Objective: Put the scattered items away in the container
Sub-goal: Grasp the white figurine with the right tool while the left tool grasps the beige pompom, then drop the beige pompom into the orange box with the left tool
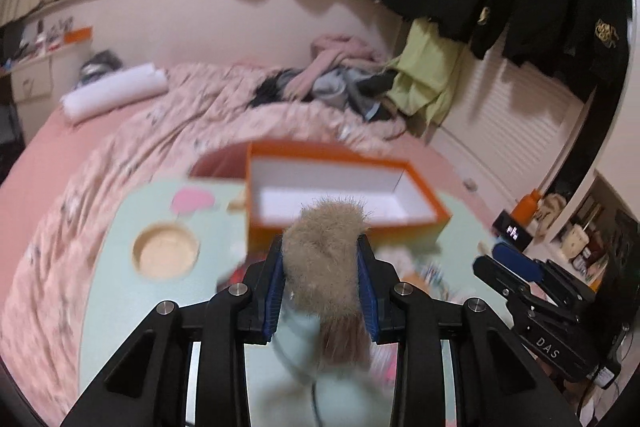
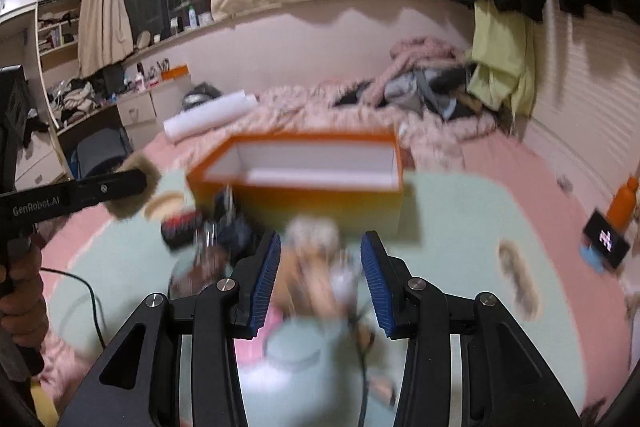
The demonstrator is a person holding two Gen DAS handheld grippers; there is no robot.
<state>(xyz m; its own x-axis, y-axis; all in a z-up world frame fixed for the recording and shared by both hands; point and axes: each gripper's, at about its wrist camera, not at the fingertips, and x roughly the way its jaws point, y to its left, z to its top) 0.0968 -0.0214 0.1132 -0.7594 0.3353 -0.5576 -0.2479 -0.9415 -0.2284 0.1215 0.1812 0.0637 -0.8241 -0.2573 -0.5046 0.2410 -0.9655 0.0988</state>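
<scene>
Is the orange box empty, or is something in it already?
Empty as far as visible: the orange box shows only bare white floor and walls. The furry item is outside, clamped in the left tool.

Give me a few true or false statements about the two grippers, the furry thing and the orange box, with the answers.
1. The left gripper is clamped on the furry item. True.
2. The orange box has a lid on it. False: it is open on top, its white inside showing.
3. The right gripper grips an item. False: its jaws stand apart above blurred clutter.
4. The furry item lies inside the box. False: it is held in front of the box.
5. The box stands on a pale green surface. True.
</scene>
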